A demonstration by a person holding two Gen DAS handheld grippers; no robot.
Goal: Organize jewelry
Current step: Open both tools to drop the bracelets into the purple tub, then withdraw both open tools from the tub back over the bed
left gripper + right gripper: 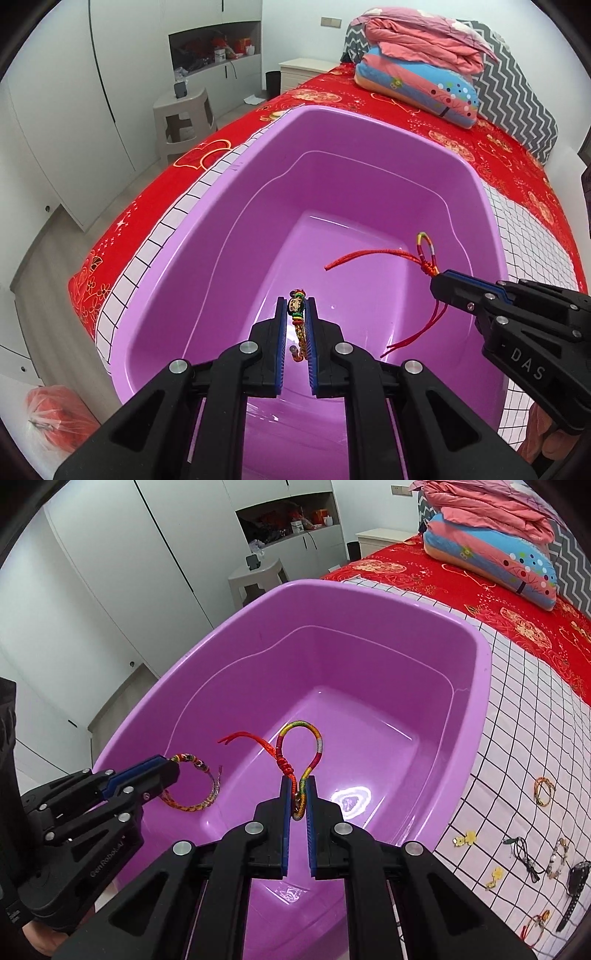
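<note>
Both yours clamped: left gripper (pixel 296 314) pinching braided bracelet (pixel 192 786), right gripper (pixel 298 794) pinching red cord bracelet (pixel 301 746). Drop lower into purple tub (pixel 177 236), release apart, avoid tangling.

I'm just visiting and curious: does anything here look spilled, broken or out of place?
Nothing stands out. Each gripper holds a woven bracelet or red cord bracelet over the empty purple tub; other jewelry pieces lie spread on the checked cloth.
</note>
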